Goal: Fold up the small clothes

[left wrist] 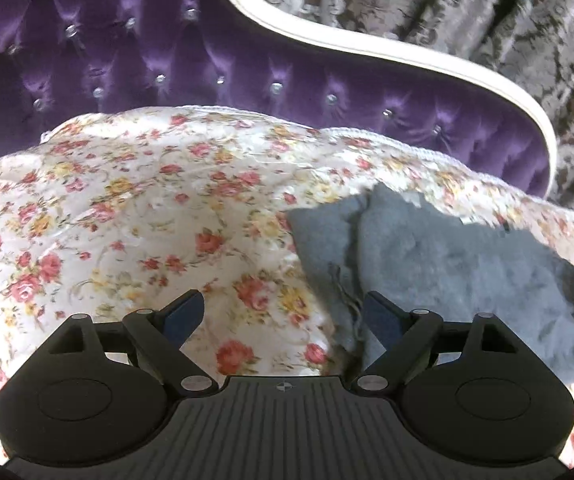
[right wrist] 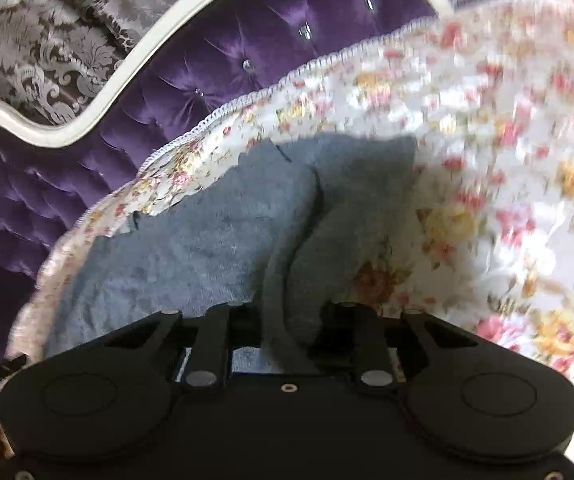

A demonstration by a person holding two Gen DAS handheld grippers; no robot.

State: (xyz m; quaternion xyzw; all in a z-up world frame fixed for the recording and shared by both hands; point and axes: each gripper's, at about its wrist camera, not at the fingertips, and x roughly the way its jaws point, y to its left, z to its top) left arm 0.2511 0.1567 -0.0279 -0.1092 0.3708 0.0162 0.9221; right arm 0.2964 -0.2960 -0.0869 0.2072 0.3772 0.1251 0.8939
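Left gripper: our jaws stand wide apart with nothing between them; the pads hang over the floral bedspread, and the right-hand pad sits just beside the near edge of the grey garment without pressing on it.

Right gripper: our jaws are drawn in around a raised ridge of the grey garment. The pads are hidden under the cloth, but the fold rises straight out of the gap, so we read it as pinched.

Garment position: in the left wrist view it lies at about 3 o'clock of the picture, spread on the bedspread with a loose tassel or cord trailing toward 6 o'clock. In the right wrist view it fills the centre, running from 9 o'clock up to 12.

Surroundings: purple tufted headboard at 12 o'clock, patterned curtain at 1 to 2 o'clock.

Risk, slip: the grip looks to be on a bunched ridge, not a clean hem, so a lift could let layers slide out unevenly.

Risk, snag: we could catch the bedspread along with the garment, since the two lie touching.

Risk, crooked fold: only one side is held, so the free side may drag.
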